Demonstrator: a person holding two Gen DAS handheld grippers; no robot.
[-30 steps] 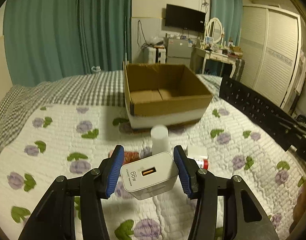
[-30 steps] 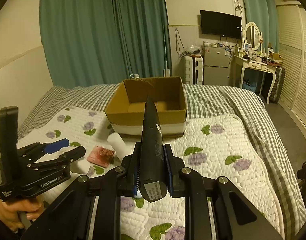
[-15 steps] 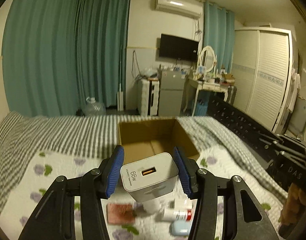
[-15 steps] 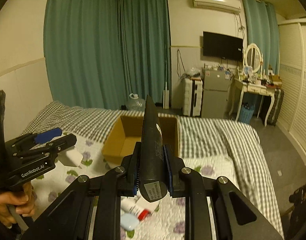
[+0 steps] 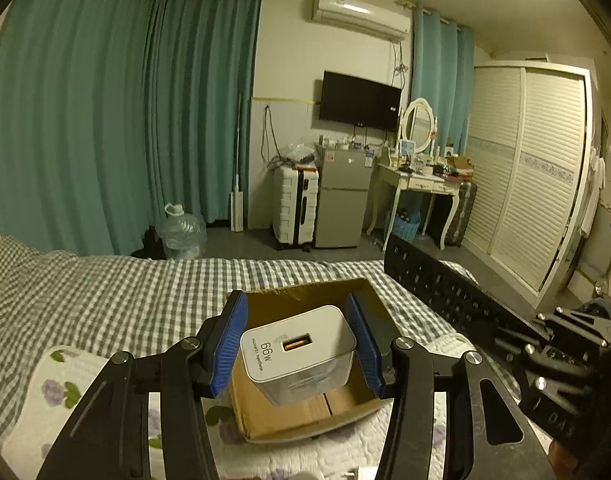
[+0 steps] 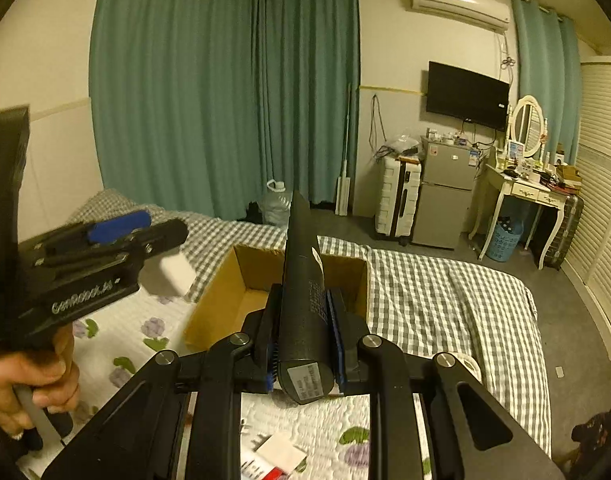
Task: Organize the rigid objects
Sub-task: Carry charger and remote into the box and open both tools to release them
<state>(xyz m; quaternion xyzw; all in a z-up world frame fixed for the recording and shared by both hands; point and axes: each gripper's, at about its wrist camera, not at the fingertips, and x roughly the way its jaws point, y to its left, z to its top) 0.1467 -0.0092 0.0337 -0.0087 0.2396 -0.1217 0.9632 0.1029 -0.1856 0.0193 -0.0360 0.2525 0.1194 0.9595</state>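
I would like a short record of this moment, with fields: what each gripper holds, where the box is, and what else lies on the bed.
left gripper: shut on the white charger, marked 66W, orange port facing the camera
right gripper: shut on the black tapered object, tip pointing away from the camera
cardboard box: open, on the bed, ahead of both grippers
charger position: above the box opening, not yet released
box contents: none visible in the part shown
other items on bed: small white and red items near the bottom edge, too blurred to name
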